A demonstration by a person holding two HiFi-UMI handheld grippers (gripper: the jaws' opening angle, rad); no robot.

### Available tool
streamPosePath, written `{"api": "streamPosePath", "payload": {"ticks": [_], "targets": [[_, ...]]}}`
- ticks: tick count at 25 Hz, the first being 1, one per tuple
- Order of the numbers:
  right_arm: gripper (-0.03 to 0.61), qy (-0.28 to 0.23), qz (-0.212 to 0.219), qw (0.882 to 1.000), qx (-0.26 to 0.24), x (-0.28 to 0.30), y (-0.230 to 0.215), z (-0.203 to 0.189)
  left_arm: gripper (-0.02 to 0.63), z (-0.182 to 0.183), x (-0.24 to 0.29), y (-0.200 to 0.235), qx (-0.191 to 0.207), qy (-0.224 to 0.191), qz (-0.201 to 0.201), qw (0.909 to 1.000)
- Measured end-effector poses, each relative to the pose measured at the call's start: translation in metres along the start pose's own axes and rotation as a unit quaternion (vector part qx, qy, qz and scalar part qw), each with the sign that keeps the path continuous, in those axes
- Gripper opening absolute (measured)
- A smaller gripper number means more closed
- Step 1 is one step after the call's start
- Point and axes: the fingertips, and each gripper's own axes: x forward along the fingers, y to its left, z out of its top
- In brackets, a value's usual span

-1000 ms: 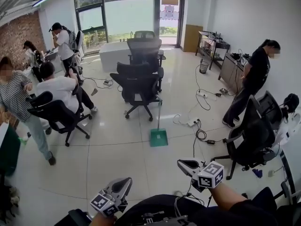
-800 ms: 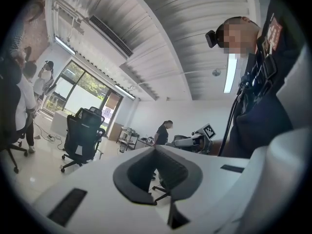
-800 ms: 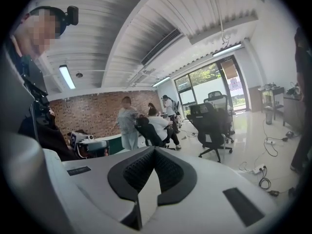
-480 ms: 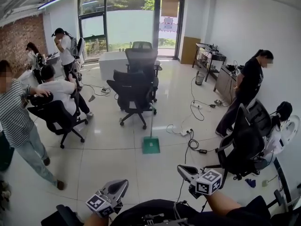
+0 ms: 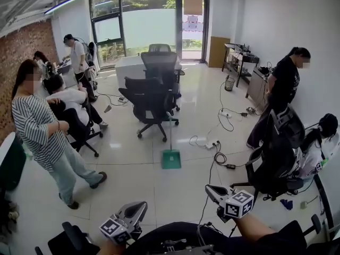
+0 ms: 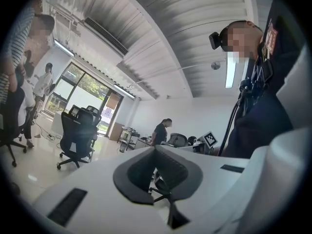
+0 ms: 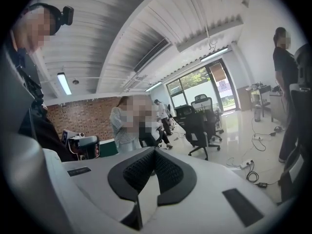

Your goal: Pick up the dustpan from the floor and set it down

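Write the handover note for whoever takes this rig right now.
Left hand-held gripper: shut, empty, held low by the body.
Right hand-held gripper: shut, empty.
Green dustpan: on the floor ahead, handle upright, near the black office chair, well clear of both grippers.
Done: nothing; the dustpan is not yet picked up.
Left: walk up, grasp it, lift it, set it down.

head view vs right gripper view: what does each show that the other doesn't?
Head view only: the green dustpan on the floor, handle up, near the black chairs. Right gripper view only: a straight look at the right gripper, jaws closed together with nothing between them. Both: the black office chair, the person in the striped shirt, the floor cables.
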Motion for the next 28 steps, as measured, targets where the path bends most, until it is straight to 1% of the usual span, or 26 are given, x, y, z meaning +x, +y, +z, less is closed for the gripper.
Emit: {"api": "streamPosePath", "payload": {"ticks": [3, 5, 11, 17, 20, 25, 28], "targets": [[0.015, -0.002, 0.002, 1.000, -0.006, 0.005, -0.001, -0.009, 0.015, -0.008, -0.004, 0.003, 0.005, -0.001, 0.006, 1.0000], [0.017, -0.002, 0.004, 1.000, -0.006, 0.011, 0.002, -0.009, 0.015, -0.006, -0.008, 0.007, 0.007, -0.005, 0.009, 0.9999], [0.017, 0.001, 0.013, 1.000, -0.015, 0.007, 0.019, 0.023, 0.015, 0.024, -0.013, -0.001, 0.007, -0.009, 0.021, 0.9997], [0.017, 0.006, 0.013, 1.000, -0.019, 0.020, 0.033, 0.032, 0.015, 0.041, -0.023, 0.011, 0.008, -0.014, 0.019, 0.9997], [0.017, 0.006, 0.012, 1.000, -0.018, 0.025, 0.037, 0.029, 0.015, 0.040, -0.028, 0.016, 0.006, -0.014, 0.017, 0.9997], [0.017, 0.007, 0.011, 1.000, -0.017, 0.031, 0.039, 0.020, 0.015, 0.029, -0.032, 0.025, 0.005, -0.015, 0.016, 0.9998], [0.017, 0.009, 0.011, 1.000, -0.016, 0.030, 0.037, 0.028, 0.015, 0.036, -0.026, 0.024, 0.005, -0.016, 0.013, 0.9998]]}}
